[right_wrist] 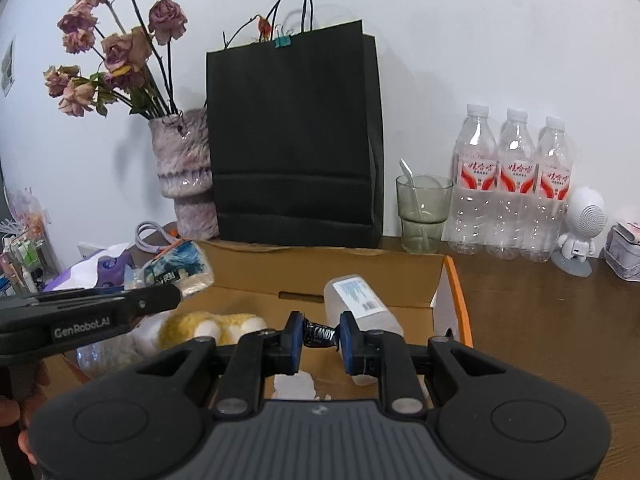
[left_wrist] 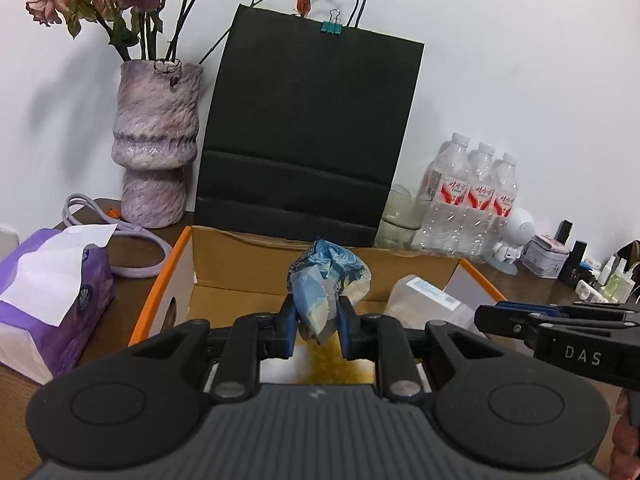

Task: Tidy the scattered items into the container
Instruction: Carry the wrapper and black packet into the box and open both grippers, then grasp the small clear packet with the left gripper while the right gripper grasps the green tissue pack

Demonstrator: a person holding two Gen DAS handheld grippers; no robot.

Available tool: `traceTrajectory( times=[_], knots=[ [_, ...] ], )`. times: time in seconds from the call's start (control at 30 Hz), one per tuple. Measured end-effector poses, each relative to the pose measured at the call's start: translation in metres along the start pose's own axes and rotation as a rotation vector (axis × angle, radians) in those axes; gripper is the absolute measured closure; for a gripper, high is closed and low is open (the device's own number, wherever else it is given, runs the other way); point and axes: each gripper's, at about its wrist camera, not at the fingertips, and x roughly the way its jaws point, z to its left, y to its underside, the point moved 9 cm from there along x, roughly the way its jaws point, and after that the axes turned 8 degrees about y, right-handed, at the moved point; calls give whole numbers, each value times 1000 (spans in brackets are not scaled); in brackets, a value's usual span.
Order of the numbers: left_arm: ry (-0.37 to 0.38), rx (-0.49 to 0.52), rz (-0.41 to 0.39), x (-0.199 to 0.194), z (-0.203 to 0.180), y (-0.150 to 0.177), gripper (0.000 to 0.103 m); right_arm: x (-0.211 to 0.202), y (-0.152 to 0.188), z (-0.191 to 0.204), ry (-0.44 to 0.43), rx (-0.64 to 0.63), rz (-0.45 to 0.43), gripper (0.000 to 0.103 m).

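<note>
An open cardboard box with orange edges (left_wrist: 208, 256) (right_wrist: 400, 272) sits on the brown table. My left gripper (left_wrist: 318, 324) is shut on a crumpled blue and clear snack packet (left_wrist: 324, 280) and holds it above the box; the packet also shows in the right wrist view (right_wrist: 180, 270). My right gripper (right_wrist: 319, 338) is shut on a small black wrapper marked CANDY (right_wrist: 320, 334) over the box. A translucent white bottle with a label (right_wrist: 360, 300) (left_wrist: 424, 300) and a yellow and white plush (right_wrist: 216, 326) lie inside the box.
A black paper bag (left_wrist: 312, 128) stands behind the box, with a purple vase of dried roses (left_wrist: 156, 136) to its left. A tissue pack (left_wrist: 48, 296) lies left. A glass (right_wrist: 424, 212), three water bottles (right_wrist: 512, 184) and a white figurine (right_wrist: 580, 228) stand right.
</note>
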Motion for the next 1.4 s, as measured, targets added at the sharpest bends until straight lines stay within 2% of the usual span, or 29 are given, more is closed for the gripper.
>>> traceTrajectory(
  times=[0.2,0.23,0.27,0.3,0.33,0.37,0.4,0.53,1.1,1.4],
  knots=[
    [-12,-2,6,1,4,1,81,-1,1,3,-3,-11,1,85],
    [-13,-4,13,2,4,2,80,-1,1,3,-2,-12,3,84],
    [-21,-9,23,4,6,4,69,0,1,3,-1,-13,8,81],
    [-31,-14,32,4,6,5,58,1,1,3,0,-11,15,73],
    [-49,-22,40,4,8,6,27,3,2,2,0,-10,24,62],
    [-66,-25,40,3,9,6,2,4,3,1,1,-7,36,27],
    [-91,-18,29,1,10,4,0,4,3,1,7,-5,40,0],
    [-133,3,19,-3,12,0,0,2,2,2,12,-12,44,0],
    [-123,1,8,-10,7,-2,0,-1,1,0,32,-16,43,0],
    [-106,-8,-24,-42,0,-9,0,-27,-5,2,37,-16,9,0]
  ],
)
